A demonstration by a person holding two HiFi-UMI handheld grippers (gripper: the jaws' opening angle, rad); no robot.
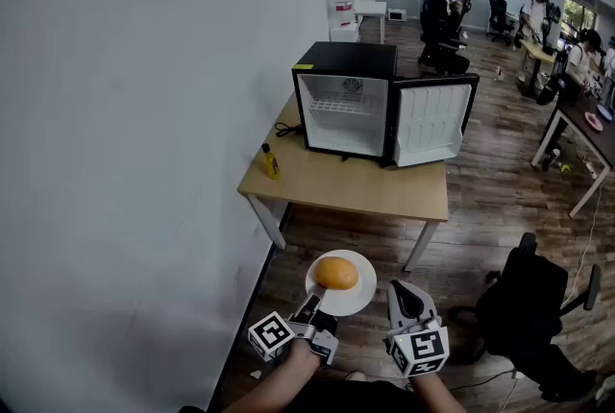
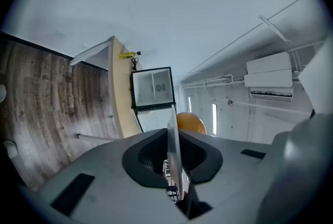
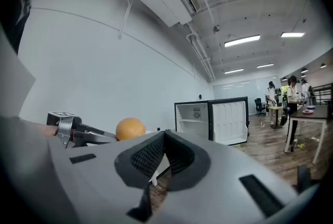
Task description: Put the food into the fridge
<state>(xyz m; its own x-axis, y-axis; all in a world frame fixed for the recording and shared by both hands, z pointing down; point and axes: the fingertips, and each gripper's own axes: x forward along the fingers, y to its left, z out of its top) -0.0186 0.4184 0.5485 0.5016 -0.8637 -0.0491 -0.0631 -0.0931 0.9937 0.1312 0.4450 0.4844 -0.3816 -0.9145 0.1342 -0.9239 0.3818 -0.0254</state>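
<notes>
Left gripper (image 1: 315, 305): clenched on the near rim of the plate (image 1: 370, 294), at the plate's 7 o'clock. Holding the rim leaves the dish surface clear and probably keeps it level.
Food (image 1: 336, 273): a round orange item lying on the plate and carried in the air, not yet in the fridge. It sits near the plate's middle, probably so that it will not roll off.
Right gripper (image 1: 402, 290): jaws pressed together with nothing between them, at the plate's 4 o'clock and just beside it. It looks free for another job.
Fridge (image 1: 343, 113): stands on the table (image 1: 356, 185) at 12 o'clock from the plate, well apart from it. Its door (image 1: 432, 123) is swung open toward 3 o'clock, so the white interior and its shelf are ready to take the food.
Bottle (image 1: 271, 161): yellow, on the table at the fridge's 8 o'clock.
Head view only: the whole plate and the open floor between the plate and the table.
Left gripper view only: the plate seen edge-on, pinched between the pads.
Right gripper view only: its own jaws meeting, empty.
</notes>
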